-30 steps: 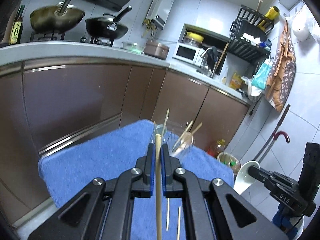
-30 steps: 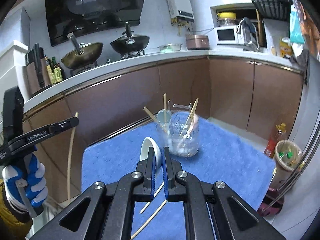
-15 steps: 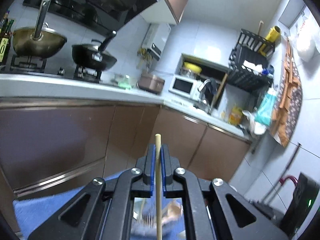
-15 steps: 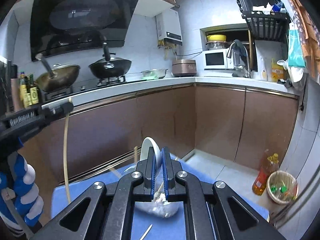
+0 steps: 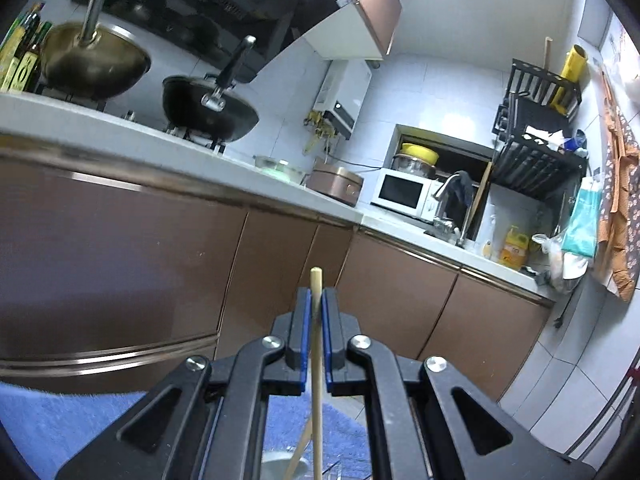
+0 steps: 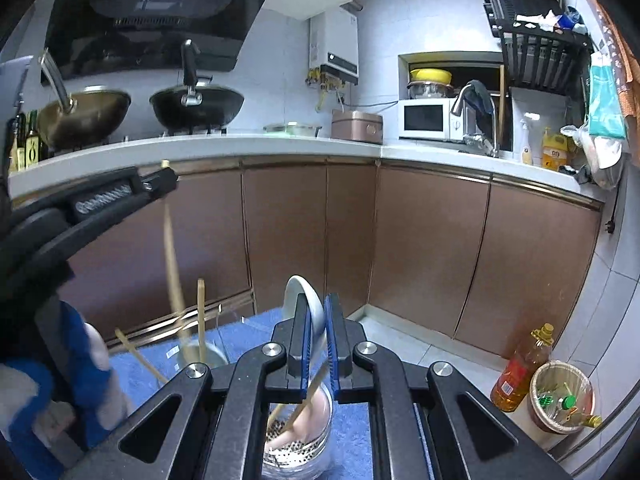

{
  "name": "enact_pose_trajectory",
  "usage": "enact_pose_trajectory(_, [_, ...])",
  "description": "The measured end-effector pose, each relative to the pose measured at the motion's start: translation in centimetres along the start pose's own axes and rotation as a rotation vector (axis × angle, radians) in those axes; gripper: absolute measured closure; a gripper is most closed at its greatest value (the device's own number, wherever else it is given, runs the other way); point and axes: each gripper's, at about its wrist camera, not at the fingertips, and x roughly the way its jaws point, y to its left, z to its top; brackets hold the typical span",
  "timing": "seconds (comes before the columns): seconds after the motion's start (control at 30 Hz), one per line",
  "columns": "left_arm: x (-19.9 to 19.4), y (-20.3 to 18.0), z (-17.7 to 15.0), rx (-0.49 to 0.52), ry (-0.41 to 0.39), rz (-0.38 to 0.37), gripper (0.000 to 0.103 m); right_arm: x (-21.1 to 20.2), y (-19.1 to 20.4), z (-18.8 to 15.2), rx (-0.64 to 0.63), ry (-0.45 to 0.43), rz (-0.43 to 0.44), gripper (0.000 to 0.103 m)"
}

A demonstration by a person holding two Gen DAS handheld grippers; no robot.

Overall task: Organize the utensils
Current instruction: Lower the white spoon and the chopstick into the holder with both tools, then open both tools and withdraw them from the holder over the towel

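1. Your left gripper [image 5: 316,312] is clamped on a single wooden chopstick [image 5: 316,364], which hangs almost straight down over the clear utensil holder [image 6: 200,354] at the left of the blue mat [image 6: 256,320]. In the right wrist view its lower end is blurred at the holder's rim; whether it is inside yet cannot be told.
2. Risk: the stick is pinched near its top, so the long free end can swing. Lower it off-centre and it may catch the rim, or knock the chopsticks already standing there and tip the light holder.
3. Risk: let go too high and the stick may bounce out onto the mat.
4. Your right gripper [image 6: 317,340] is closed on a white ceramic spoon [image 6: 304,300], bowl end upward, above the glass jar [image 6: 300,436] that holds chopsticks and dark beads. Glazed ceramic between flat pads is slippery; a loosened squeeze could drop it onto the glass.
5. Risk: both grippers work close together over neighbouring containers, so they may collide if you lower both at once.
6. Writing: raised lettering runs along the left gripper's side in the right wrist view, too blurred to read. Bottle labels on the kitchen surface at far left and the yellow jug [image 6: 550,148] at right are also illegible.
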Motion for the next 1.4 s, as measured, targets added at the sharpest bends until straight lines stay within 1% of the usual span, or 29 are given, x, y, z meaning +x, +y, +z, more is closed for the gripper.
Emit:
enact_pose_trajectory(0.07, [0.0, 0.4, -0.8, 0.01, 0.006, 0.008, 0.097, -0.4, 0.3, -0.7, -0.024, -0.03, -0.017, 0.09])
enact_pose_trajectory(0.17, [-0.1, 0.7, -1.2, 0.013, 0.027, 0.002, 0.092, -0.9, 0.4, -0.6, -0.013, -0.036, 0.01, 0.082])
enact_pose_trajectory(0.27, [-0.9, 1.0, -1.1, 0.03, 0.028, 0.007, 0.084, -1.1, 0.4, -0.5, -0.02, -0.029, 0.025, 0.082])
enact_pose_trajectory(0.37, [-2.1, 1.1, -0.6, 0.05, 0.028, 0.007, 0.083, -1.8, 0.3, -0.1, -0.015, -0.037, 0.023, 0.082])
enact_pose_trajectory(0.43, [-3.1, 1.1, -0.4, 0.08, 0.037, 0.008, 0.083, -2.8, -0.1, 0.4, 0.001, -0.046, 0.022, 0.079])
enact_pose_trajectory(0.47, [-3.8, 1.1, -0.2, 0.095, 0.037, 0.01, 0.08, -3.3, -0.3, 0.6, 0.011, -0.051, 0.021, 0.078])
enact_pose_trajectory(0.6, [-6.4, 0.8, 0.9, 0.147, 0.041, 0.033, 0.063, -6.4, -1.0, 1.3, 0.043, -0.074, 0.009, 0.073])
enact_pose_trajectory(0.63, [-7.1, 0.8, 1.1, 0.163, 0.052, 0.044, 0.062, -7.0, -1.2, 1.4, 0.051, -0.076, 0.007, 0.072])
enact_pose_trajectory(0.7, [-8.8, 0.9, 1.6, 0.172, 0.079, 0.045, 0.059, -8.8, -1.6, 1.6, 0.075, -0.076, 0.004, 0.068])
enact_pose_trajectory(0.83, [-11.9, 1.0, 2.0, 0.206, 0.128, 0.076, 0.058, -11.8, -1.9, 1.6, 0.116, -0.066, 0.003, 0.064])
enact_pose_trajectory(1.0, [-16.5, 1.2, 2.2, 0.246, 0.151, 0.081, 0.056, -16.0, -1.6, 1.1, 0.149, -0.055, -0.006, 0.058])
enact_pose_trajectory(1.1, [-18.9, 1.7, 2.2, 0.251, 0.159, 0.08, 0.053, -18.3, -0.9, 0.6, 0.15, -0.044, -0.016, 0.055])
enact_pose_trajectory(1.2, [-21.1, 2.7, 2.2, 0.242, 0.167, 0.082, 0.052, -20.4, -0.3, 0.1, 0.163, -0.04, -0.025, 0.05])
enact_pose_trajectory(1.3, [-22.9, 3.5, 2.4, 0.237, 0.166, 0.082, 0.052, -22.0, 0.2, -0.2, 0.161, -0.038, -0.033, 0.048])
enact_pose_trajectory(1.33, [-23.5, 3.7, 2.4, 0.243, 0.162, 0.092, 0.052, -22.6, 0.5, -0.3, 0.158, -0.039, -0.036, 0.047])
enact_pose_trajectory(1.4, [-24.5, 4.2, 2.4, 0.247, 0.159, 0.108, 0.051, -23.4, 1.0, -0.4, 0.153, -0.043, -0.043, 0.041])
